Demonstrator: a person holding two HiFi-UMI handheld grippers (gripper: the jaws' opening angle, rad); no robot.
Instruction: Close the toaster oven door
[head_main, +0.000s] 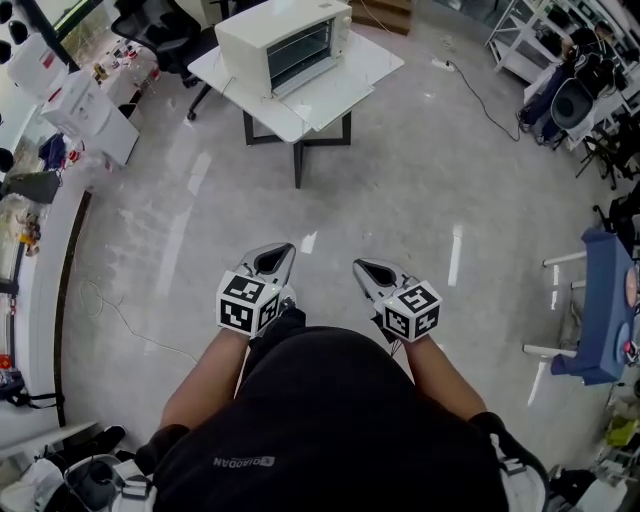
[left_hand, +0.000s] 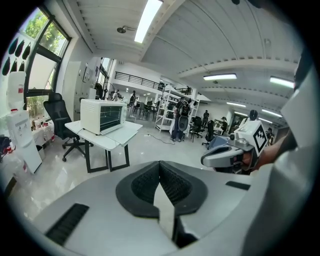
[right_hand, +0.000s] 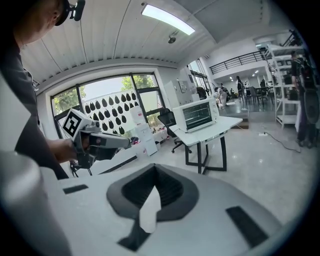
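The person stands in the middle of the shiny grey floor (head_main: 400, 190), well back from the white table (head_main: 335, 95), with both tools held out in front at about waist height and side by side. The left gripper (head_main: 275, 256) has its jaws brought together, the dark ribbed pads meeting at the tip with nothing caught between them. The right gripper (head_main: 372, 270) is the same, closed up tight and carrying nothing. Each one points ahead and somewhat downward toward the table. The toaster oven (head_main: 282, 42) sits on the far part of that table, white, its glass front turned toward the person and a little to their right. From this far off, its door looks upright against the front, though I cannot tell whether it is fully latched. Neither gripper is anywhere near it. A black office chair (head_main: 160, 25) stands behind the table on the left, and a thin cable (head_main: 482, 97) trails across the floor off to the right, toward the metal shelving (head_main: 525, 35).
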